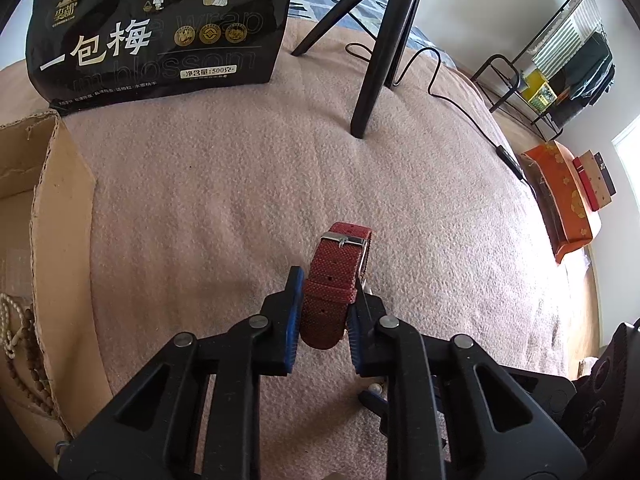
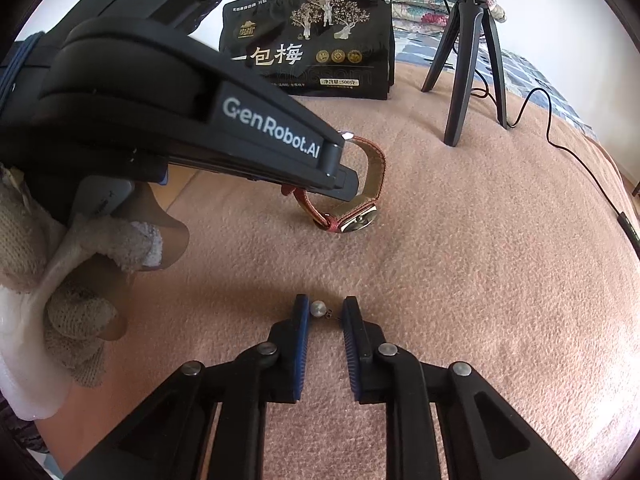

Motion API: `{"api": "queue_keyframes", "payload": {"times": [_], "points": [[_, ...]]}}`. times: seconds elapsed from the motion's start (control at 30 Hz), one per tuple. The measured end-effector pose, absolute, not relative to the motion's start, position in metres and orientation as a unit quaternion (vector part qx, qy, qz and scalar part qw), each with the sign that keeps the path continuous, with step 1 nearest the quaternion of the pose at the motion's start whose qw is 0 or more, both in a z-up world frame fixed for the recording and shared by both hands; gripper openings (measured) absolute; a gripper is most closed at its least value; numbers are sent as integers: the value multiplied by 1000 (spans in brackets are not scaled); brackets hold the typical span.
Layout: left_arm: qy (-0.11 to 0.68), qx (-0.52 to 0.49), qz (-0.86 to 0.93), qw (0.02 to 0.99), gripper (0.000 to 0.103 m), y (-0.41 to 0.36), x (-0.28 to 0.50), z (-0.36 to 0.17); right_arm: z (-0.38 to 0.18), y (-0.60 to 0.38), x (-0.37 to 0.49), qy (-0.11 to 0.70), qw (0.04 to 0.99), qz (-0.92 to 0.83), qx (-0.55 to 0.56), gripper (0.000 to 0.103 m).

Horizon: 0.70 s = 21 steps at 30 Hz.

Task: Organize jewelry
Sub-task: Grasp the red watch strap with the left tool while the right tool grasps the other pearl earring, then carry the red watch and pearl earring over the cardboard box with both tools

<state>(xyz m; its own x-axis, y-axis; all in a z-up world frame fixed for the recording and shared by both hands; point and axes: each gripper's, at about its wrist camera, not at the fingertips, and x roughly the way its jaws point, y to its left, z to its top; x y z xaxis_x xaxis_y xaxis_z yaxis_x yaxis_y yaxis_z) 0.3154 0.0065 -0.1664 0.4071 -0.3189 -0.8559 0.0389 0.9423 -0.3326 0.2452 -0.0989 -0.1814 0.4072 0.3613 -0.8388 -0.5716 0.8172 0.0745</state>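
Left gripper [image 1: 326, 304]: jaws clamped on the red watch [image 1: 340, 276] strap. Right gripper [image 2: 325, 320]: jaws part open, straddling a pearl earring [image 2: 318, 307] on the blanket [image 2: 460, 248], gripping nothing. Cardboard box [image 1: 52, 208] at nine o'clock of the watch.

Left tool [image 1: 326, 300]: closed on the red watch strap [image 1: 334, 280], buckle upward.
Bed blanket [image 1: 240, 184]: pink, spread beneath.
Cardboard box [image 1: 44, 208]: placed at left; bead strands [image 1: 20, 344] seen inside.
Black bag [image 1: 160, 28]: stood behind.
Tripod [image 1: 384, 40]: set at right.
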Motion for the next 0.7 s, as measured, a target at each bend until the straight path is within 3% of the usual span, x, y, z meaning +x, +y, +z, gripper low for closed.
{"api": "queue_keyframes", "payload": {"times": [0.7], "points": [[493,-128,-106,854,17,11,291,-117,-131,-118,212,427,856,261,-133,15]]}}
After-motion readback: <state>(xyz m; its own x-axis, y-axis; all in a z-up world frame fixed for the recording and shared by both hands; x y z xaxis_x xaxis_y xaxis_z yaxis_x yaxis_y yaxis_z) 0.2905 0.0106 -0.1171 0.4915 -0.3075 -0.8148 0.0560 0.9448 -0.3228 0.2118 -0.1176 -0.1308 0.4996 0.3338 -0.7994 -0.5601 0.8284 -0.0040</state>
